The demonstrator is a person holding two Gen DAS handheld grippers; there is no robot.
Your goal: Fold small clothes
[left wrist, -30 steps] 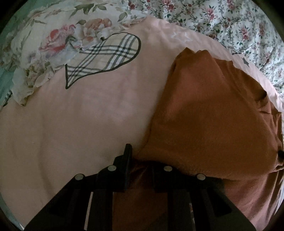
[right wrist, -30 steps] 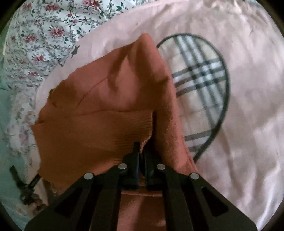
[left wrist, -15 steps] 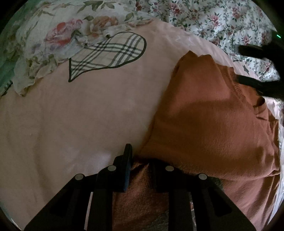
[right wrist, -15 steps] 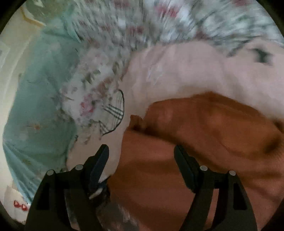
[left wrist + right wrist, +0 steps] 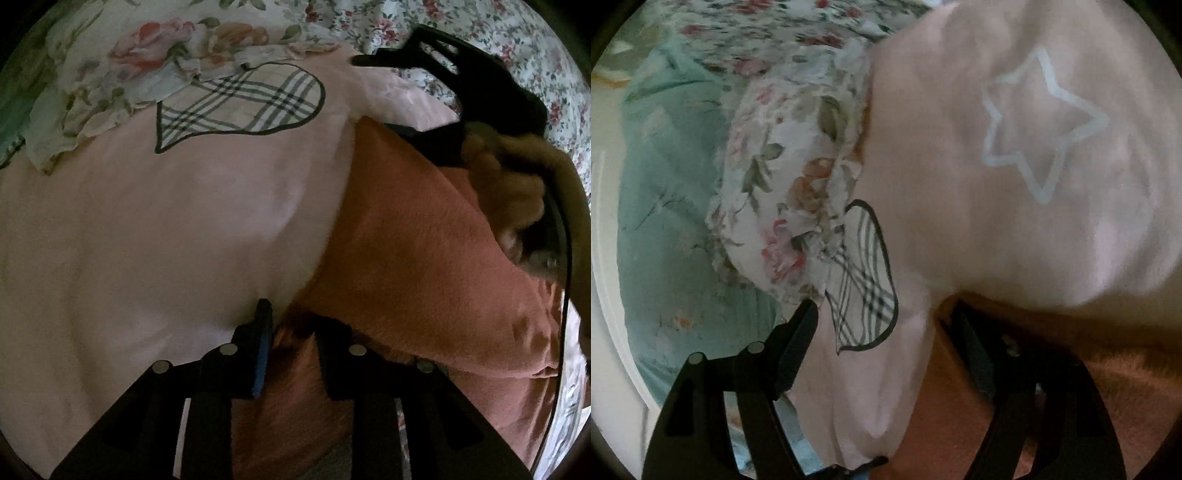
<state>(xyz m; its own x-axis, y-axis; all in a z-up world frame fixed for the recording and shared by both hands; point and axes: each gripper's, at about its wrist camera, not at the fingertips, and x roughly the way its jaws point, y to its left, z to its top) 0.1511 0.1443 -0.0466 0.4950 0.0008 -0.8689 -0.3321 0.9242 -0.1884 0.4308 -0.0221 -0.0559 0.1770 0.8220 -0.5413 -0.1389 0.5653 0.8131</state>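
A rust-orange knit garment (image 5: 424,266) lies folded over on a pink blanket (image 5: 166,240) at the right of the left wrist view. My left gripper (image 5: 291,332) is shut on its near edge, with orange fabric bunched between the jaws. My right gripper (image 5: 882,314) is open and empty, low over the blanket, its right finger (image 5: 975,347) at the garment's far corner (image 5: 1108,387). The right gripper (image 5: 461,92) and the hand holding it also show at the upper right of the left wrist view.
The pink blanket has a plaid heart patch (image 5: 243,99) and a white star outline (image 5: 1041,122). A floral ruffled pillow (image 5: 783,206) lies beside the heart. A small-flower quilt (image 5: 535,55) and teal sheet (image 5: 672,221) lie beyond.
My right gripper let go of the garment, opened and swung to its far corner over the blanket. My left gripper kept its hold and hardly moved. The garment now lies flatter.
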